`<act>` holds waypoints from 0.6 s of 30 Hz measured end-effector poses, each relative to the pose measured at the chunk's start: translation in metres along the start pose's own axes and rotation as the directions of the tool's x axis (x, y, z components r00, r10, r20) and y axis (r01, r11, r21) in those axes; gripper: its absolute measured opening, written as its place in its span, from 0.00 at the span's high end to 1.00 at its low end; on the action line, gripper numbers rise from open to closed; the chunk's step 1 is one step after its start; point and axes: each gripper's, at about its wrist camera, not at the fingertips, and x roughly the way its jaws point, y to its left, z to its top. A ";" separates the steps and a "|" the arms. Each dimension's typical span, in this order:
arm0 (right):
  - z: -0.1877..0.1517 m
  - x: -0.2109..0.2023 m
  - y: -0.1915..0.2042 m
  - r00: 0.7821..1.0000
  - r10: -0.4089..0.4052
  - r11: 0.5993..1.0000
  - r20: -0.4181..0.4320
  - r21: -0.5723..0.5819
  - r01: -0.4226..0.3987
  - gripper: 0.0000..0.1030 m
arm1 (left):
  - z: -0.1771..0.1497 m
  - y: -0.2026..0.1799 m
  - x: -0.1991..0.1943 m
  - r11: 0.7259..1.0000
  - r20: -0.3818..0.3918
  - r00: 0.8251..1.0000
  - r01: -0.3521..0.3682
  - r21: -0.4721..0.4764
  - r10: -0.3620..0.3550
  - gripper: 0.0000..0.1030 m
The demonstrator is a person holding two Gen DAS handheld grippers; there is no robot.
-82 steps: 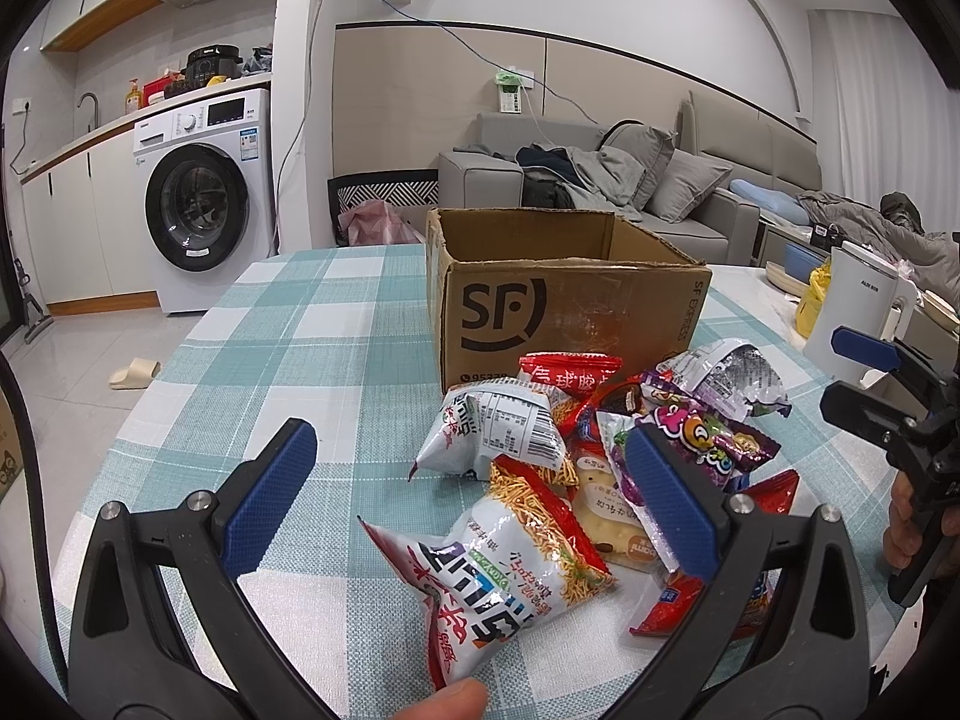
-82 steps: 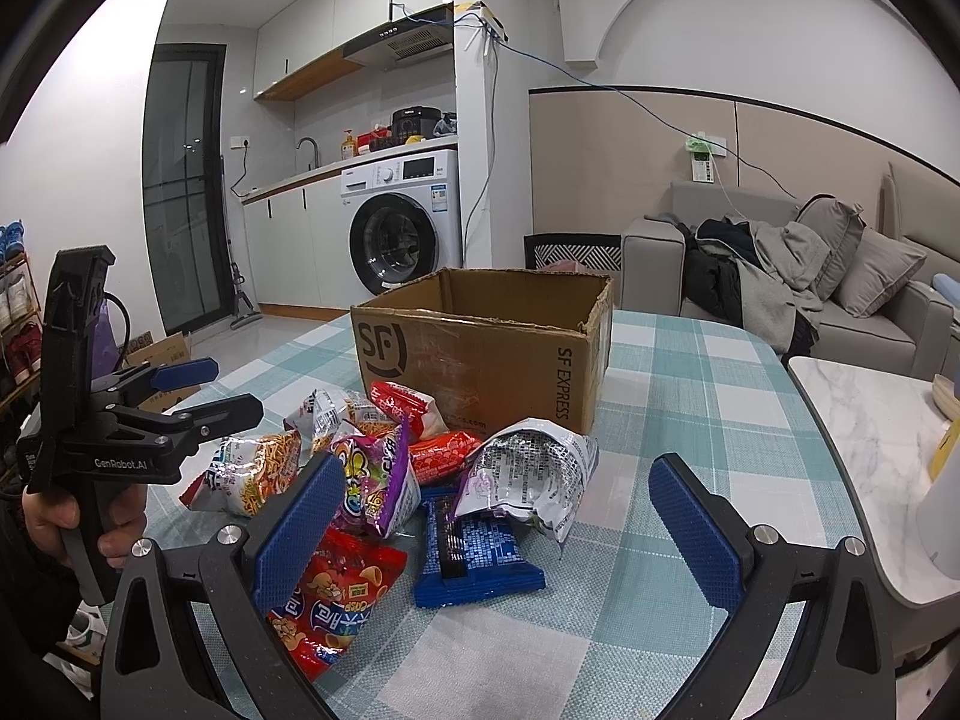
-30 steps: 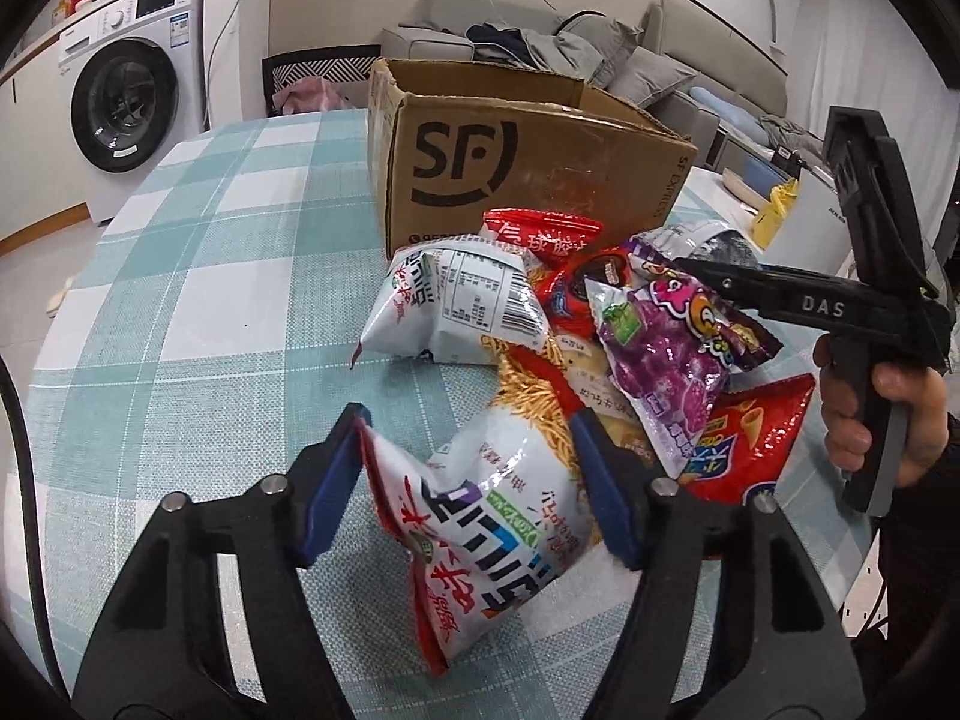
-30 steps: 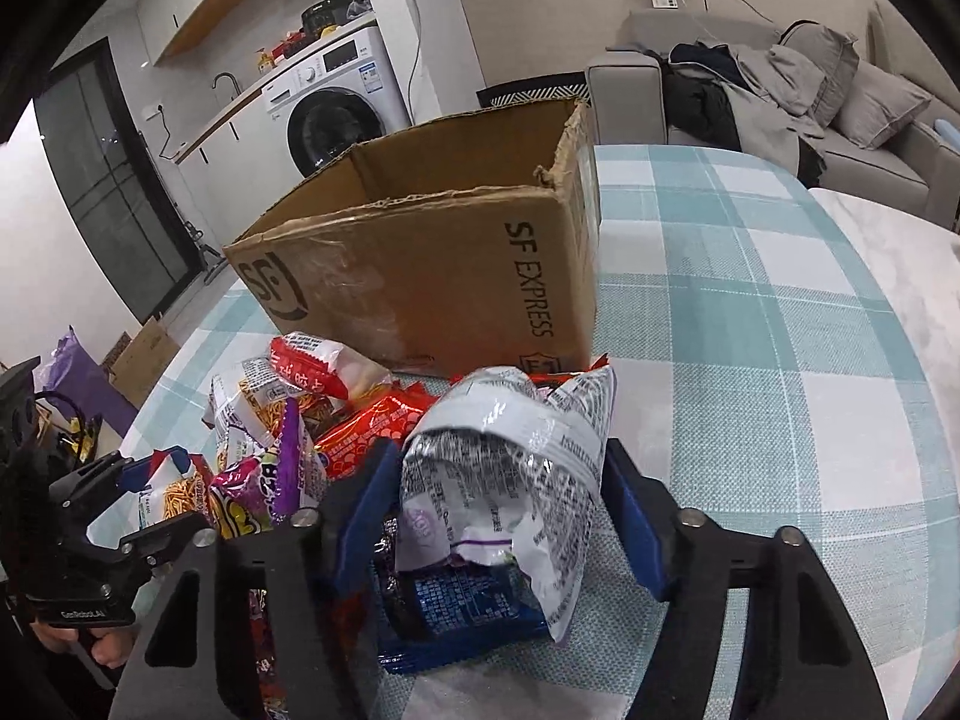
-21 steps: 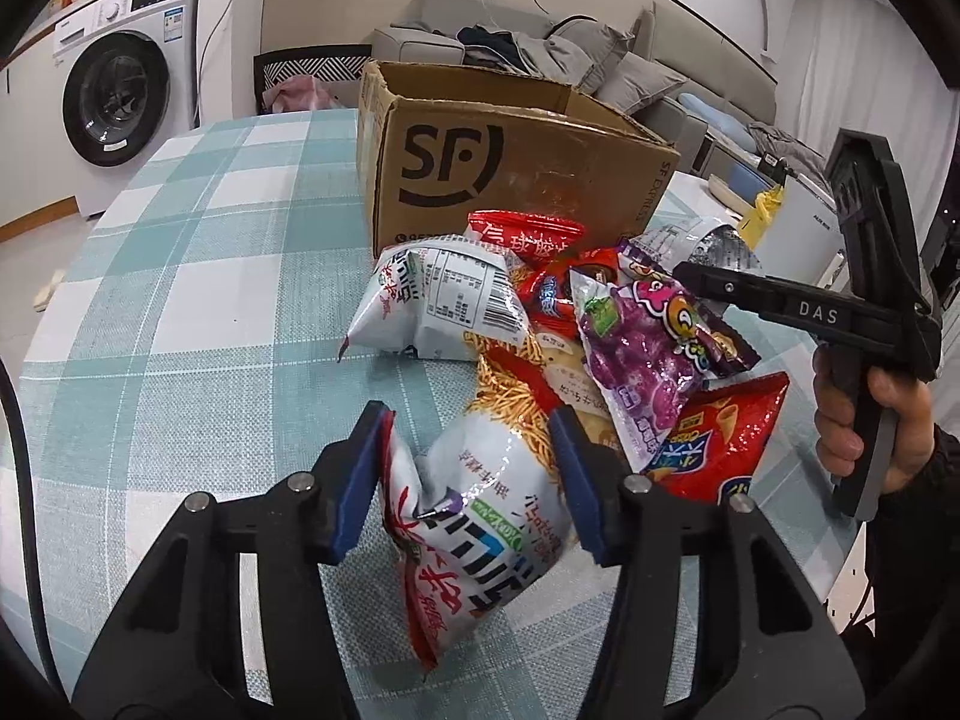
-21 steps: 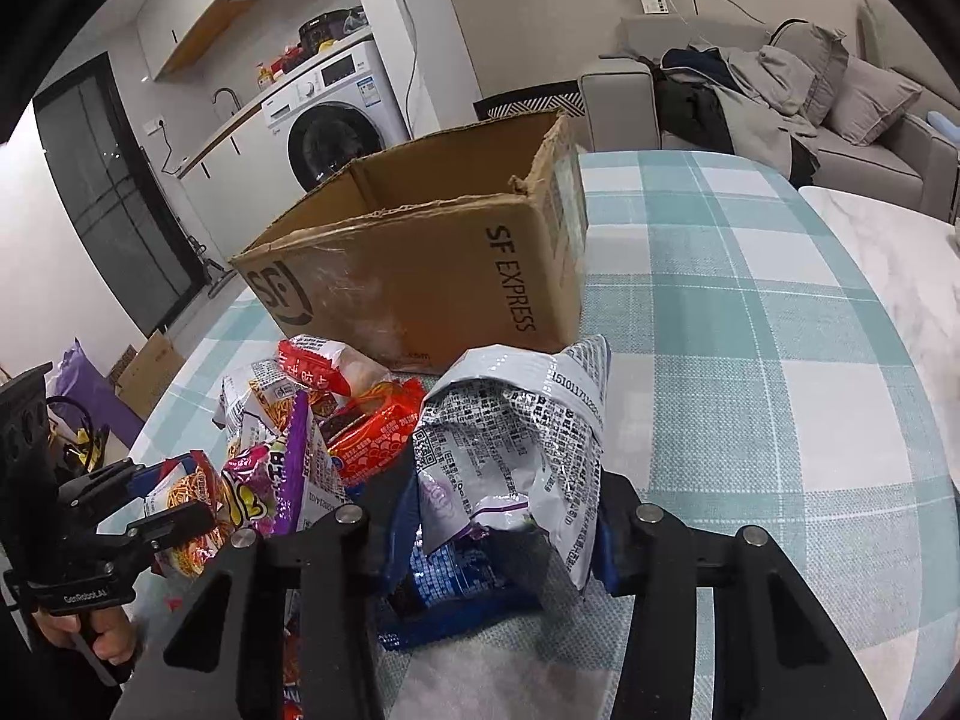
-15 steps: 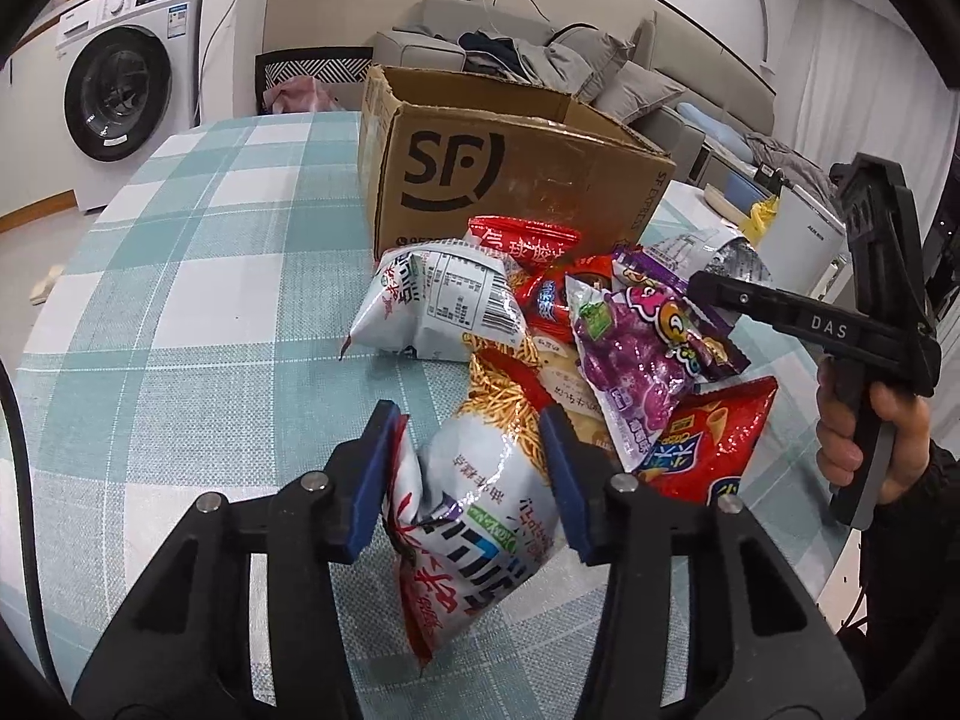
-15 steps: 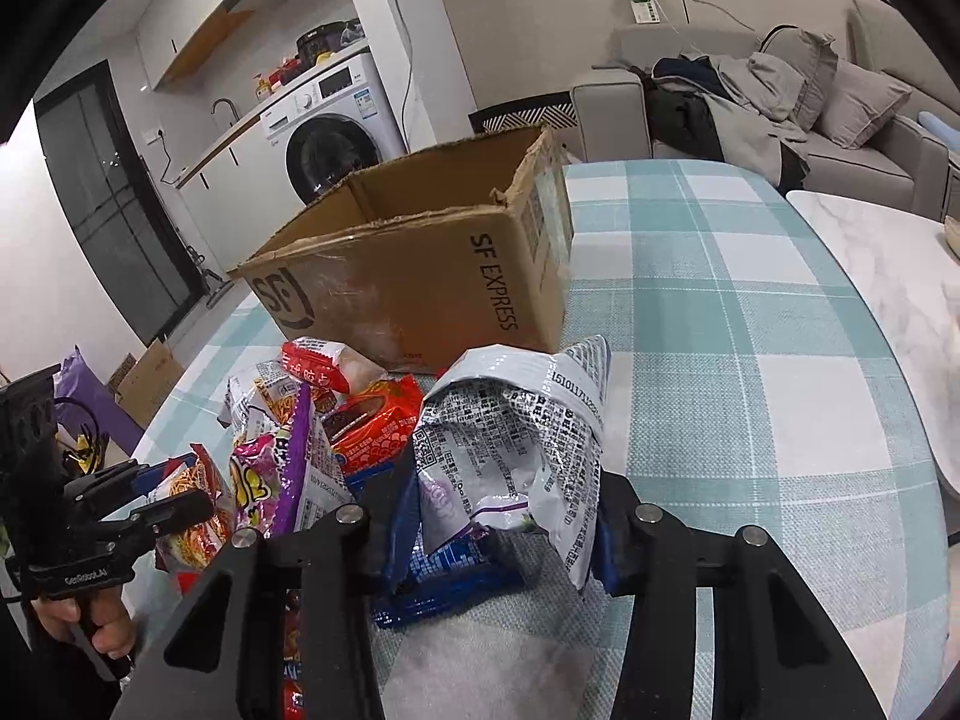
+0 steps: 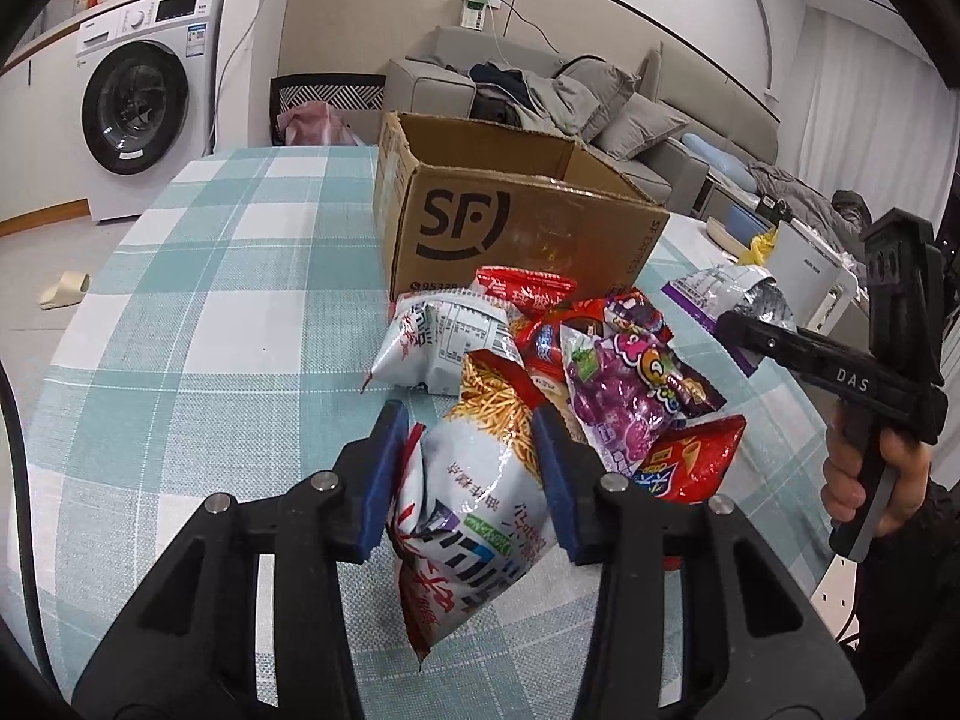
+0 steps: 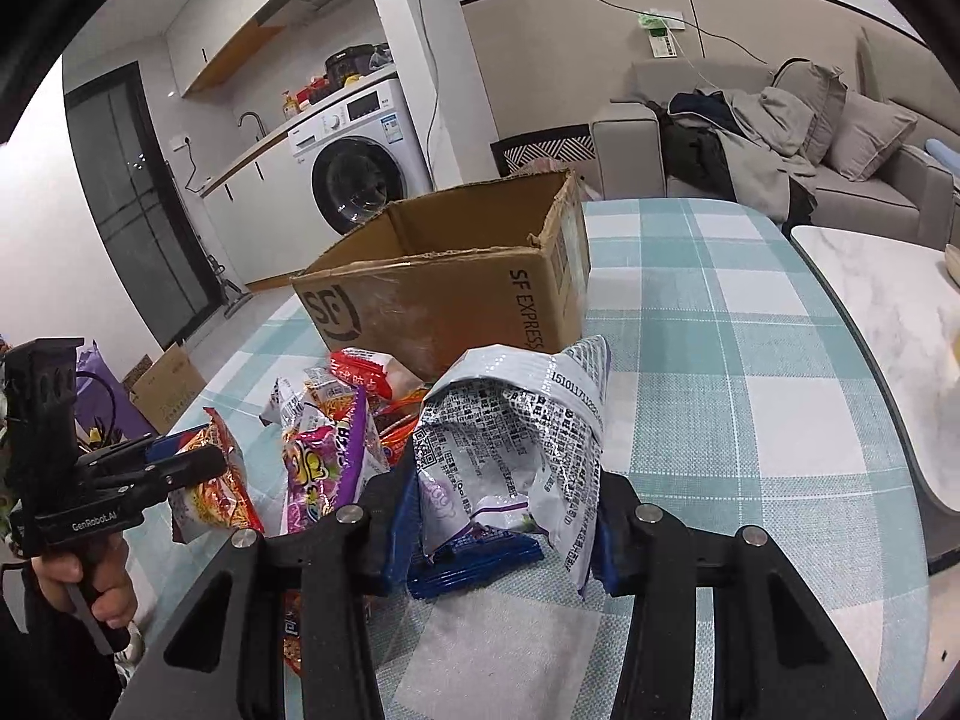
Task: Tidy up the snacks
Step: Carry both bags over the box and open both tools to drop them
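Note:
My left gripper [image 9: 469, 415] is closing tight on a white-and-red noodle snack bag [image 9: 474, 498], and both blue pads press its sides. The bag hangs lifted just in front of the snack pile. The pile holds a purple candy bag [image 9: 630, 396], a white bag [image 9: 444, 336] and a red bag [image 9: 690, 462]. My right gripper [image 10: 507, 480] is shut on a crumpled silver bag [image 10: 516, 420], held above a blue packet [image 10: 480, 558]. Behind the pile stands the open cardboard box [image 9: 528, 228], also seen in the right wrist view [image 10: 444, 300].
A teal checked cloth [image 9: 210, 300] covers the table. A white appliance [image 9: 810, 276] stands past the table's right edge, and a marble side table [image 10: 888, 312] lies to the right. A washing machine [image 9: 132, 108] and a sofa [image 10: 840, 168] are in the background.
Both grippers have shut on their bags, the left on the noodle bag and the right on the silver bag. Each has lifted its bag slightly off the table.

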 end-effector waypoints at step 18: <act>0.014 -0.028 0.019 0.996 0.050 0.998 0.079 -0.048 -0.046 0.55 | 0.043 -0.010 -0.022 0.999 0.130 0.991 -0.036 -0.005 0.036 0.61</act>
